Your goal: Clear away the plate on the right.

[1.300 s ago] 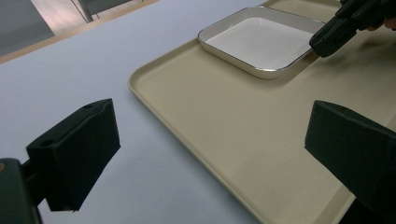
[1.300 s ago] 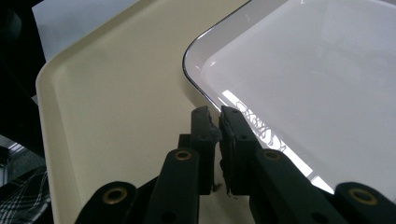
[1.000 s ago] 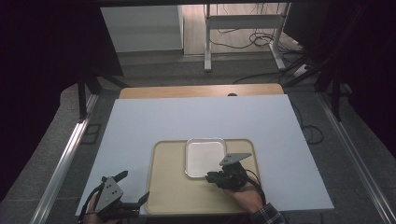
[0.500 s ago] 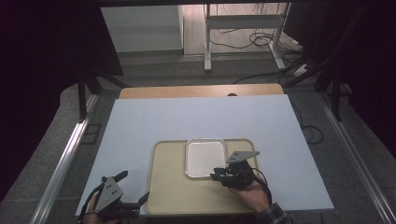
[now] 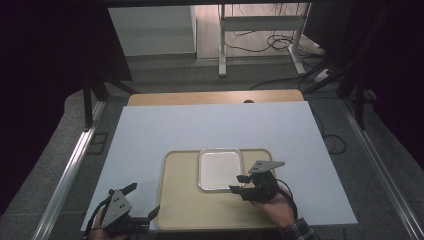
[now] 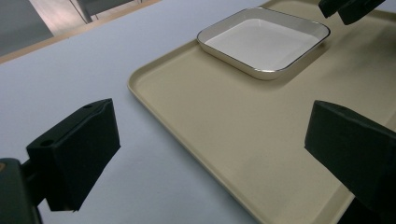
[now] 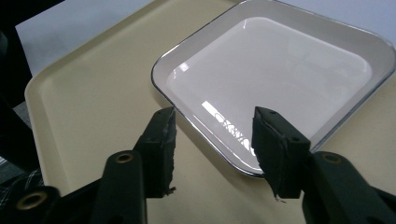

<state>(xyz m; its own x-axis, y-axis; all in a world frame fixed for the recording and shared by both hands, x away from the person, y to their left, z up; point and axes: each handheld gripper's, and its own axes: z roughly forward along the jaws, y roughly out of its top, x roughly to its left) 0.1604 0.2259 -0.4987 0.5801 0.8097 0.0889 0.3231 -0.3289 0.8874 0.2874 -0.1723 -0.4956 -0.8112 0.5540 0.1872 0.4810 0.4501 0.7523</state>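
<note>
White dish [image 5: 220, 169] sitting on tan tray [image 5: 190, 210], at its far middle. Right gripper [image 7: 212, 135] just above the near rim, jaws just been opening, nothing between them. Left gripper [image 6: 210, 154] wide open, empty. Probably stiff, slippery, maybe breakable; best pinched at the raised rim.

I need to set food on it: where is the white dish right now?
The white dish sits on the beige tray, at the tray's far edge in the high view, just beyond the open right gripper.
</note>
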